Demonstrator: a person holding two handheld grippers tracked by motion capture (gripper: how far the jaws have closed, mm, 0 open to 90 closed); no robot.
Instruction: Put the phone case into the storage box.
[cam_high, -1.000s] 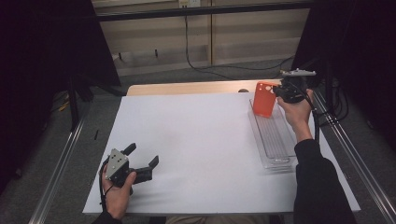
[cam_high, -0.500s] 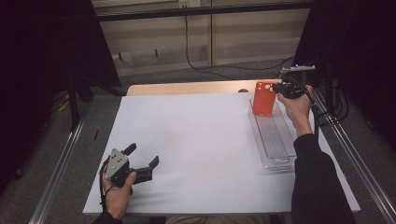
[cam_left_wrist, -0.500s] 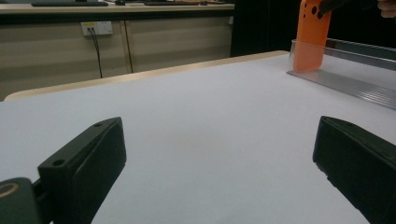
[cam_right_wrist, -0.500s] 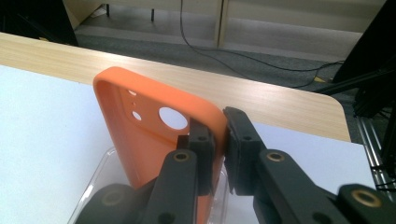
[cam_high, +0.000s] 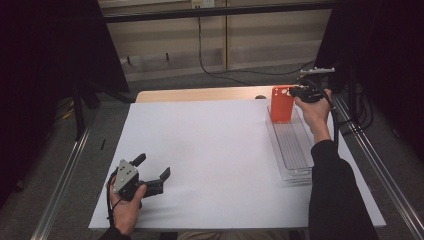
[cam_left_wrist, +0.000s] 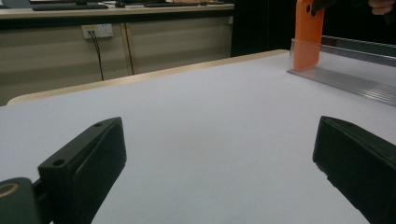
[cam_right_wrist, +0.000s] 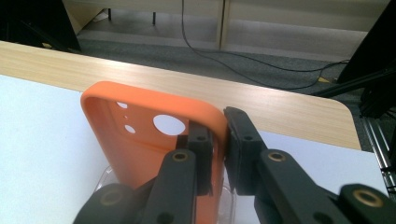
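An orange phone case (cam_high: 281, 104) stands upright at the far end of a clear plastic tray (cam_high: 295, 155) on the right side of the table. My right gripper (cam_high: 296, 93) is shut on the case's top right edge. In the right gripper view the rim sits pinched between the two black jaws of the gripper (cam_right_wrist: 218, 133), and the camera holes of the case (cam_right_wrist: 135, 149) show to the left. My left gripper (cam_high: 153, 166) rests on the white sheet near the front left, open and with nothing in it. In the left gripper view, the gripper (cam_left_wrist: 219, 158) faces the case (cam_left_wrist: 307, 35) and the tray (cam_left_wrist: 345, 79) far off.
A white sheet (cam_high: 215, 150) covers most of the wooden table (cam_high: 200, 94). Metal rails (cam_high: 380, 165) run along both sides of the table. Cables lie on the floor behind it, in front of a low cabinet (cam_high: 210, 40).
My right hand has shifted very slightly at the top of the case. The left gripper has stayed still.
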